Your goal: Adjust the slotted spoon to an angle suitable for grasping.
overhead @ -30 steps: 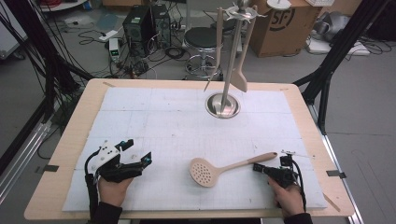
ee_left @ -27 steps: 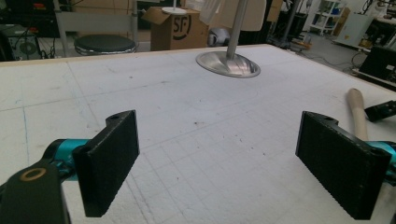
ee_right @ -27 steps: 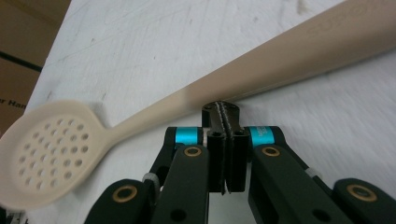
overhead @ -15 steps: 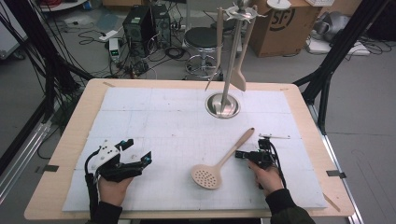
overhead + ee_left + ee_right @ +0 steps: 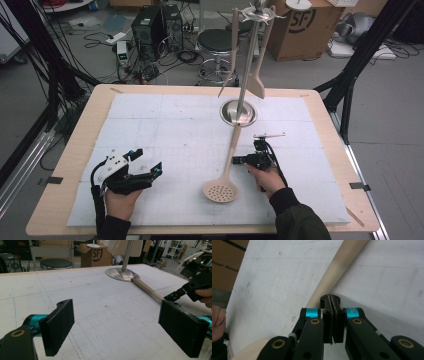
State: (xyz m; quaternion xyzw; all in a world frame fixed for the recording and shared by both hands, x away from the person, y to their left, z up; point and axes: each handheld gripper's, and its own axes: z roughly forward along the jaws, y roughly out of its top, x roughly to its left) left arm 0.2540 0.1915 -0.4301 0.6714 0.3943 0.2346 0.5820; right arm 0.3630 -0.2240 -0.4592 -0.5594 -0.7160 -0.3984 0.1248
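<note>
The left gripper (image 5: 145,167) rests near the table's front edge with its jaws wide apart and nothing between them. The right gripper (image 5: 239,160) has its jaws pressed together against the side of the slotted spoon (image 5: 226,170), holding nothing. The spoon lies on the white mat (image 5: 165,130), its handle tip touching the rack's round base (image 5: 239,112); another push could jam it there or knock the rack.
</note>
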